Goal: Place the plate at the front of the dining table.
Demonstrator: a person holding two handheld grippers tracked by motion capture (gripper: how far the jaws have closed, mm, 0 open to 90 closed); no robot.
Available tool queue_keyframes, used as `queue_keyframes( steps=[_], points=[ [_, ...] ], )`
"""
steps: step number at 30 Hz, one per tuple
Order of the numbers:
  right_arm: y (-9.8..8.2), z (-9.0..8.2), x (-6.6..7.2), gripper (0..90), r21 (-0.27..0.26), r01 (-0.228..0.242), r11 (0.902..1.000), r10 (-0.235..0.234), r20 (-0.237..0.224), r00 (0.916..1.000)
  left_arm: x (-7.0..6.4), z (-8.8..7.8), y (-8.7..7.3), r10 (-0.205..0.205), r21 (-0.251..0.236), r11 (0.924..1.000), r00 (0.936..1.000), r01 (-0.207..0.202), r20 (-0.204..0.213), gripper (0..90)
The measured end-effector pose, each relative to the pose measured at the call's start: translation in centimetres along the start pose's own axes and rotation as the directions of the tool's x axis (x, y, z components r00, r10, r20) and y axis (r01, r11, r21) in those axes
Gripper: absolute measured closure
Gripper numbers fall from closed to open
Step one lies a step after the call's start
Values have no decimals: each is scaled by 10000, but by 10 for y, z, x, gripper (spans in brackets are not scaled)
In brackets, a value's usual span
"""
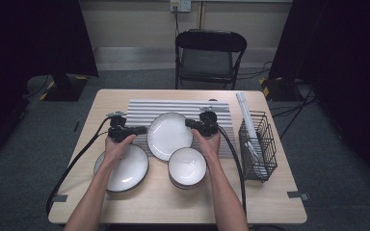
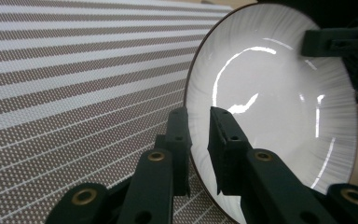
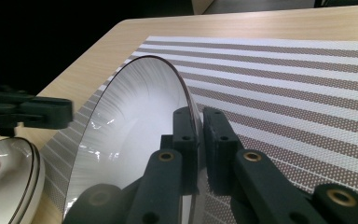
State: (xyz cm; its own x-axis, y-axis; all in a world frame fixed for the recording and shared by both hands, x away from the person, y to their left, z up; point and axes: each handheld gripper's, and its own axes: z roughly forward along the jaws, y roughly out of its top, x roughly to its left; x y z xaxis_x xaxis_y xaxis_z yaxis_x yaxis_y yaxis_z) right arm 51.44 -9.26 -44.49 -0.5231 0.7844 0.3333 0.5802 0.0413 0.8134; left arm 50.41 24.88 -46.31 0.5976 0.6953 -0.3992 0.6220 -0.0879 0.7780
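A white plate (image 1: pixel 169 134) with a dark rim lies over the striped mat (image 1: pixel 139 108) at mid-table, between my two grippers. My left gripper (image 1: pixel 142 130) is at its left edge. In the left gripper view the jaws (image 2: pixel 199 135) straddle the rim of the plate (image 2: pixel 270 102), and a slit of white shows between the rim and the inner pad. My right gripper (image 1: pixel 189 124) is at the opposite edge. Its jaws (image 3: pixel 199 135) are pinched on the thin rim of the plate (image 3: pixel 135 121). Each gripper view shows the other gripper (image 2: pixel 335 39) (image 3: pixel 32 112) across the plate.
A second white plate (image 1: pixel 121 168) sits at the front left under my left forearm. A stack of bowls (image 1: pixel 187 166) stands just in front of the held plate. A black wire basket (image 1: pixel 257 144) with white sticks is on the right. A folding chair (image 1: pixel 209 55) stands behind the table.
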Motion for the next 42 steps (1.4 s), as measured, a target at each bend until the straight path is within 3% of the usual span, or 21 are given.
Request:
queue_keyframes(
  steps=[4, 10, 20, 26, 30, 33, 35, 37, 42],
  points=[
    [1, 3, -3, 849, -98, -144, 9998, 145, 96, 9998, -8, -16, 0, 452, -218, 9987, 9989, -455, -151, 750],
    [3, 6, -14, 850, -281, -471, 9985, 478, 234, 9986, -9, -37, -7, 605, -434, 9971, 9977, -618, -303, 743],
    [15, 9, -24, 845, -561, -633, 9964, 668, 616, 9959, -7, -45, -11, 647, -354, 9972, 9969, -663, -458, 727],
    [10, 16, -29, 850, -553, -874, 9946, 915, 759, 9929, -9, -50, -11, 708, -407, 9965, 9961, -729, -517, 719],
    [9, 18, -29, 859, -407, -678, 9969, 721, 1173, 9905, -8, -55, -13, 701, -413, 9965, 9960, -724, -545, 707],
    [5, 20, -34, 866, -185, -736, 9971, 755, 1499, 9858, -7, -58, -14, 696, -439, 9964, 9959, -722, -584, 704],
    [2, 22, -38, 868, -124, -845, 9963, 854, 1606, 9833, -4, -61, -16, 348, -719, 9967, 9981, -384, -500, 702],
    [0, 23, -40, 869, -117, -953, 9954, 959, 1692, 9809, -5, -60, -17, 424, -652, 9968, 9977, -458, -530, 702],
    [0, 26, -37, 866, 109, -349, 9993, 315, 2261, 9736, -5, -62, -16, 522, -590, 9967, 9964, -561, -668, 686]
  ],
)
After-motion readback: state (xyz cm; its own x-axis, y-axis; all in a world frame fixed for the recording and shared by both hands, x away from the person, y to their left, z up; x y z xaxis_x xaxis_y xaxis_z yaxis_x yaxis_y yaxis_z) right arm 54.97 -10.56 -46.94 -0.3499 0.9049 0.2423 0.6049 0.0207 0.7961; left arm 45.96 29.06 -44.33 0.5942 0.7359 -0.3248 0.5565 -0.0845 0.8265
